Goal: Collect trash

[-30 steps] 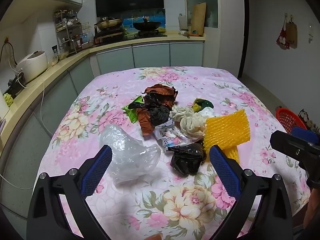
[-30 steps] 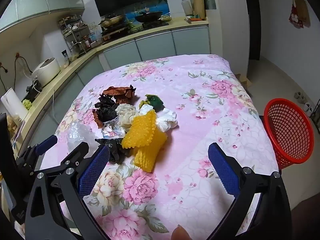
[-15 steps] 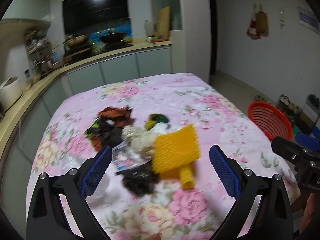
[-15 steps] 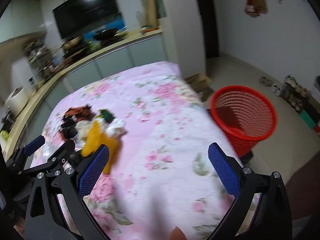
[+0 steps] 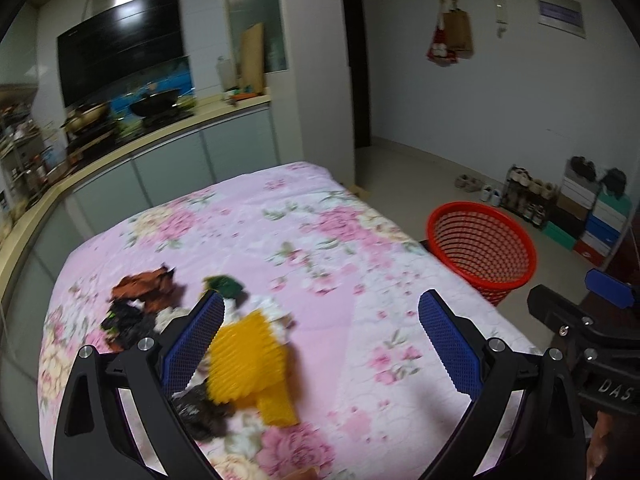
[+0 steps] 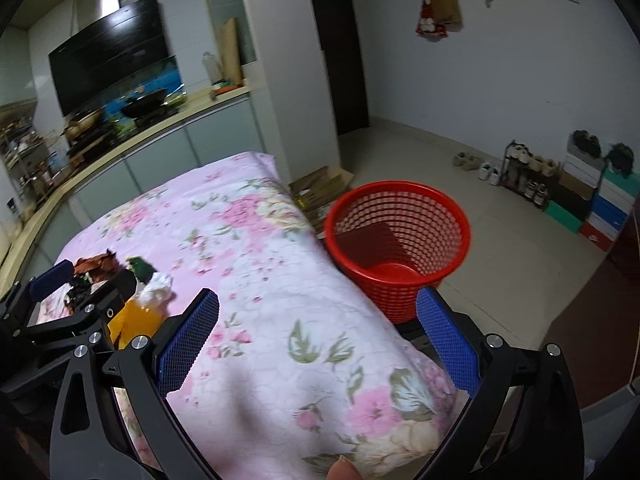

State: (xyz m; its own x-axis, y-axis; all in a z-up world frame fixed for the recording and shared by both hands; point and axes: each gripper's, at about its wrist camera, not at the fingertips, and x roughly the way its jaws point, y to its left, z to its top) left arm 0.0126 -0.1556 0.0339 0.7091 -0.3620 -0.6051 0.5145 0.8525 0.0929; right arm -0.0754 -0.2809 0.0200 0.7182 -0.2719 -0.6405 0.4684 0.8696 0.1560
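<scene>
A pile of trash lies on the floral tablecloth (image 5: 304,240): yellow foam netting (image 5: 250,354), a black crumpled bag (image 5: 202,414), brown wrappers (image 5: 144,286), a dark green scrap (image 5: 226,285) and white paper (image 6: 160,286). My left gripper (image 5: 320,344) is open above the table, just right of the pile, holding nothing. My right gripper (image 6: 318,344) is open over the table's right corner, empty. A red mesh basket (image 6: 396,240) stands on the floor beside the table; it also shows as the red basket (image 5: 482,248) in the left wrist view.
A kitchen counter (image 5: 160,132) with pans runs along the far and left side. Flattened cardboard (image 6: 320,188) lies on the floor behind the basket. Shoe racks and coloured boxes (image 6: 592,208) line the right wall. A fingertip (image 6: 344,470) shows at the bottom edge.
Both grippers have swung to the right, away from the pile, so the red basket and the floor now fill the right side. Both stay open and empty. The trash has not moved.
</scene>
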